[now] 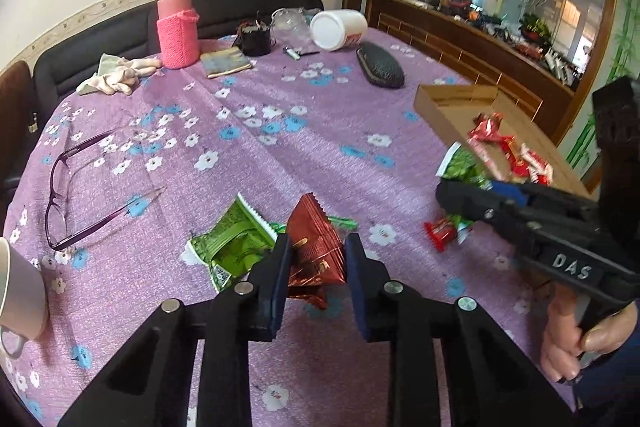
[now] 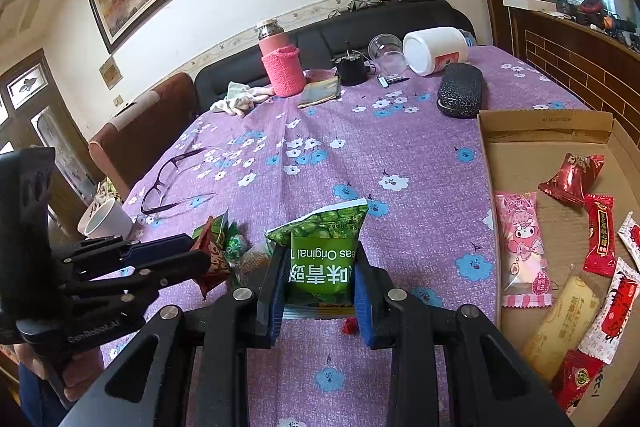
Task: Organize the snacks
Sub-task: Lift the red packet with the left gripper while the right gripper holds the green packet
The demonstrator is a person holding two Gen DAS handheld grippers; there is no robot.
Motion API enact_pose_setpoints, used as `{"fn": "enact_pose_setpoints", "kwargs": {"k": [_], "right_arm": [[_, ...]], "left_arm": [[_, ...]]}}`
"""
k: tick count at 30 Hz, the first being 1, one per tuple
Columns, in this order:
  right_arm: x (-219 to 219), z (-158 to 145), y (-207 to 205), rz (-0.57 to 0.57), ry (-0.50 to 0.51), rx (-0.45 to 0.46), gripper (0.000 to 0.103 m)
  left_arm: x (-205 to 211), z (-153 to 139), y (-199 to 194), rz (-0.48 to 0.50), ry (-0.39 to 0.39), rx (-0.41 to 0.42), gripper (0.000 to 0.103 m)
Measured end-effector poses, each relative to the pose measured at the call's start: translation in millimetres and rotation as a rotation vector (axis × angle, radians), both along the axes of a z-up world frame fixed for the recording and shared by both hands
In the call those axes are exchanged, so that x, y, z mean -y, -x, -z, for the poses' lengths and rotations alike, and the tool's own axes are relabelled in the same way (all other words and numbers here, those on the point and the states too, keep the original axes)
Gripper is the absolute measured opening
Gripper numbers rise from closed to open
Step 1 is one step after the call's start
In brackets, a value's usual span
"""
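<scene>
Squeezing a red snack packet (image 1: 316,251) tight in the left hand-held gripper (image 1: 316,267), just above the bench (image 1: 280,155). Pinching a green pea bag (image 2: 324,259) in the right hand-held gripper (image 2: 320,291), beside the cardboard box (image 2: 548,131) of snacks.

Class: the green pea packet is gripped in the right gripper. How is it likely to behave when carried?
The green pea packet looks puffy and crinkled, so probably light and floppy. Its glossy film may slip between the right gripper pads. Its unsupported top could sag.
</scene>
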State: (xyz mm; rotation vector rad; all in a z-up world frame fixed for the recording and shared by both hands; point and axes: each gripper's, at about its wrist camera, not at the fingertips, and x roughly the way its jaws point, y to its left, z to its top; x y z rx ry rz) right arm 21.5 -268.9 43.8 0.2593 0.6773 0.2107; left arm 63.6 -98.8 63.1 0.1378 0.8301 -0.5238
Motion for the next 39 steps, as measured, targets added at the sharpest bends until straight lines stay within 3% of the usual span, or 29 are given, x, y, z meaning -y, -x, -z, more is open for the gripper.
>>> {"fn": "enact_pose_setpoints", "kwargs": {"k": [10, 16, 22, 28, 34, 39], "right_arm": [[-1, 0, 0, -0.003, -0.002, -0.002, 0.031], [-1, -1, 2, -0.002, -0.002, 0.002, 0.031], [-1, -1, 2, 0.002, -0.001, 0.005, 0.031], [0, -2, 3, 0.006, -0.002, 0.01, 0.031], [0, -3, 4, 0.012, -0.001, 0.019, 0.031], [0, -3, 4, 0.018, -0.003, 0.019, 0.031]], "left_arm": [[0, 6, -6, -0.034, -0.049, -0.002, 0.027], [-3, 19, -16, -0.062, -0.059, -0.064, 0.031], [-2, 19, -14, -0.053, -0.054, -0.066, 0.026], [-7, 10, -11, -0.046, 0.013, -0.07, 0.026], [-7, -8, 1, -0.024, 0.091, -0.014, 0.026], [-2, -11, 4, -0.006, 0.114, -0.004, 0.026]]}}
